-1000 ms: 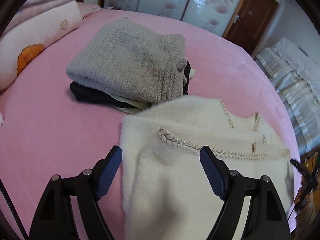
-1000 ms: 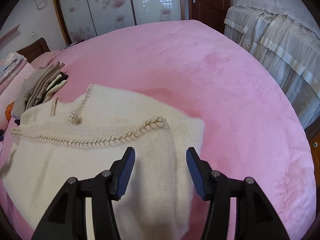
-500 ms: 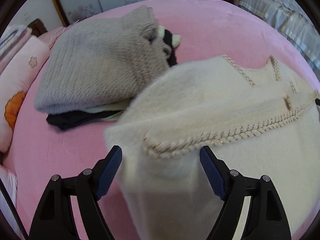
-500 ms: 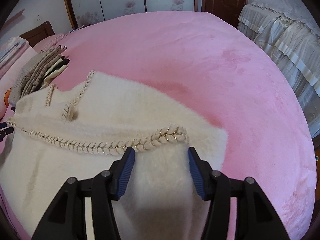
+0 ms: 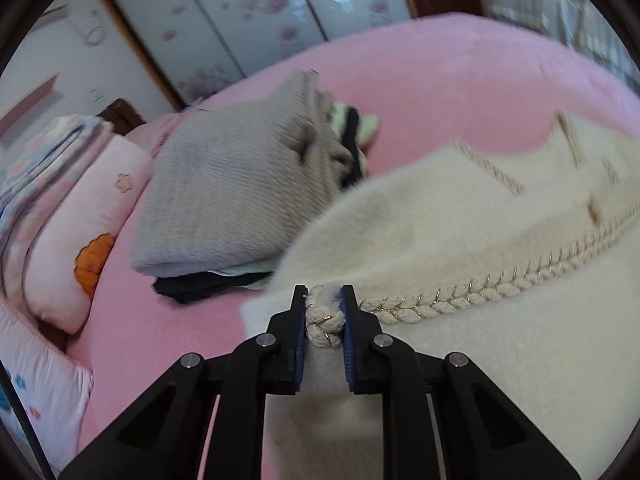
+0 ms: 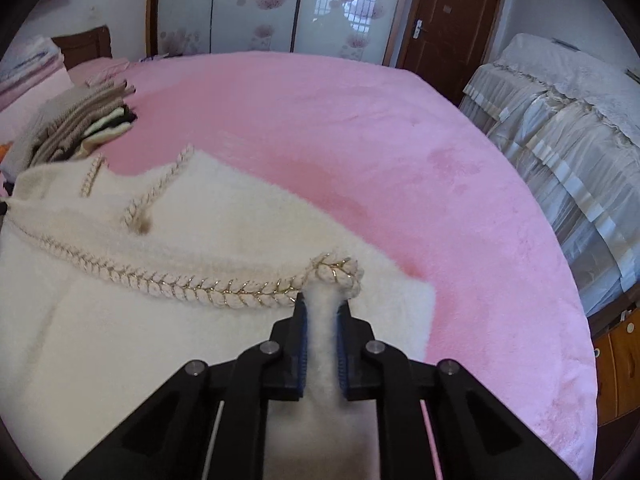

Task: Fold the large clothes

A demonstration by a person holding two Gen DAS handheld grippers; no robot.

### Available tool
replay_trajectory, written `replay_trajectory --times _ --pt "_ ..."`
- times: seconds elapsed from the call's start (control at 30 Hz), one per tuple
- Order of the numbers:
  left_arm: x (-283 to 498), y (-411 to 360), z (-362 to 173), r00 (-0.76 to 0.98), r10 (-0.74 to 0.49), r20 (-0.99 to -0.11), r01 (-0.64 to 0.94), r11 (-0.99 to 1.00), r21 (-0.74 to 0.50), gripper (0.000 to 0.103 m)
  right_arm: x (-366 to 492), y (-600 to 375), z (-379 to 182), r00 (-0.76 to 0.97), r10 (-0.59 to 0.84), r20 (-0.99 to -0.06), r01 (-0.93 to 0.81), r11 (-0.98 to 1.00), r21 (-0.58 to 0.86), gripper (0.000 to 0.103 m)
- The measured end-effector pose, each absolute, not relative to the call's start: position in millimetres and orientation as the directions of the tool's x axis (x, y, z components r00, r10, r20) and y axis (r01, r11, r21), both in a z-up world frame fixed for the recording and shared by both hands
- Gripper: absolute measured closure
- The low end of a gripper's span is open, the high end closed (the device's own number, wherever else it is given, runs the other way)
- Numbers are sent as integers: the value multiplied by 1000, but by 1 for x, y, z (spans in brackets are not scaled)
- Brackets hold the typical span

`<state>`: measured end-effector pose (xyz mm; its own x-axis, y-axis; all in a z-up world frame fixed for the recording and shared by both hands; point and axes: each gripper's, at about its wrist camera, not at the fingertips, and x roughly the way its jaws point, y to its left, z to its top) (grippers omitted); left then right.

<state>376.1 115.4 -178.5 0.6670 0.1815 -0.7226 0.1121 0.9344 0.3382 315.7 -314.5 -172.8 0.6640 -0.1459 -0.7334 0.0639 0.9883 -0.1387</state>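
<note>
So from my feeds, the sweater lies flat on the bed, with each claw at one end of its braided trim. Behind it to the left sits a stack of folded clothes, pillows further left.

No readable text, labels, brands, numbers or signs anywhere in view.

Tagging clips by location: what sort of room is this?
A bedroom, most likely: a pink bed fills the view, with a pillow at its head and sliding wardrobe doors behind.
</note>
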Motion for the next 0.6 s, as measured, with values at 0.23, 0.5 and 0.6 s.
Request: replay_trajectory --times 0.23,0.5,0.6 --pt "384 123 -122 738 222 -637 -61 963 264 90 327 -319 -117 767 -158 -622 144 987 -72 95" --pt "448 121 -147 711 305 -634 -161 948 274 90 395 -317 -146 724 -242 -646 221 968 -115 95" --pt "460 120 -179 694 338 -636 -167 934 315 90 412 -320 -187 652 -279 -705 244 958 -153 95"
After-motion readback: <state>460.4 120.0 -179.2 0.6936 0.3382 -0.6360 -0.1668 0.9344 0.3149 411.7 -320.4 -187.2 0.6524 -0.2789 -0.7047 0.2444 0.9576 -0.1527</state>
